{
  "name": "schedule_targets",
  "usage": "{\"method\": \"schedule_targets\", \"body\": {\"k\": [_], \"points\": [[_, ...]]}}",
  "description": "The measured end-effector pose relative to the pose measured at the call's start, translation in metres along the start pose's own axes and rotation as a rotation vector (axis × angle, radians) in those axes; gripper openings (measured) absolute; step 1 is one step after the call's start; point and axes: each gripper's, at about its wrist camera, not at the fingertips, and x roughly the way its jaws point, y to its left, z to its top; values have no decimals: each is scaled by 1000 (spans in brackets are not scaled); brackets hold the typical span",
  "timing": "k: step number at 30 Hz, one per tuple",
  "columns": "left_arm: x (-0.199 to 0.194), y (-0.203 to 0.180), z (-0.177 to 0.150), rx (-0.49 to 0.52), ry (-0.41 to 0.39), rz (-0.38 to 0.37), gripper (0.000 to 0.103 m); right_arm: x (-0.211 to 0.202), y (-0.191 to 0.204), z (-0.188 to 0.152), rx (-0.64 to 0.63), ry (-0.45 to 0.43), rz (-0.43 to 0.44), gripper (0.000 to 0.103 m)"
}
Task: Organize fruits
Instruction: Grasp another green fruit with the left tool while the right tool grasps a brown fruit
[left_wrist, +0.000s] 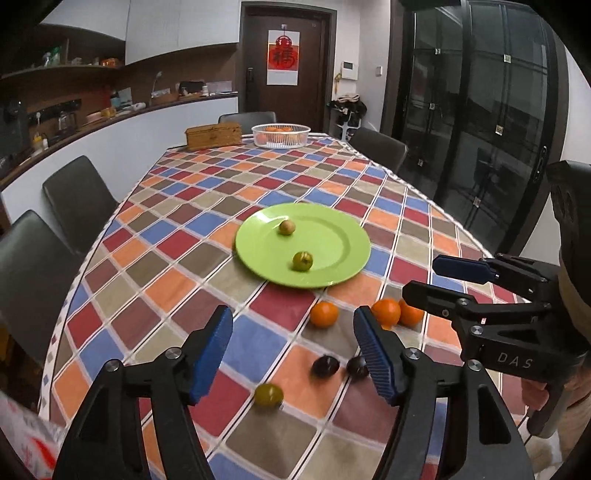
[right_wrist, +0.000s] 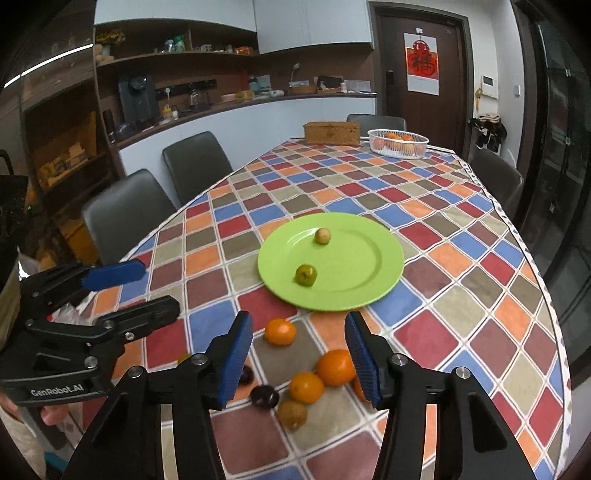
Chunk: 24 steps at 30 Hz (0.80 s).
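While both claws, left (left_wrist: 291, 349) and right (right_wrist: 299, 358), hang spread and empty, plate (left_wrist: 332, 273) at frame centre holds two green fruits (left_wrist: 302, 260). Below it on desk (left_wrist: 177, 236): oranges (right_wrist: 280, 331), two dark plums (left_wrist: 325, 366). Basket (left_wrist: 280, 135), box (left_wrist: 213, 134) upper centre.

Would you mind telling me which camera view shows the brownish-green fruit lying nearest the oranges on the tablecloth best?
The right wrist view: the brownish-green fruit lies fully visible between the right tongs' fingers, just below an orange. In the left wrist view I cannot make it out; it appears to be hidden behind a finger of the left tongs.
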Motion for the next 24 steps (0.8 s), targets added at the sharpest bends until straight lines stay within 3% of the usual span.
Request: {"method": "schedule_targets", "body": {"k": [15,24], "points": [[5,9,-58,20,108,69,72,25,17,-52,-47,184,0,53],[26,15,-69,15,176,78,72,45,15,-68,-25,277,-4,53]]}}
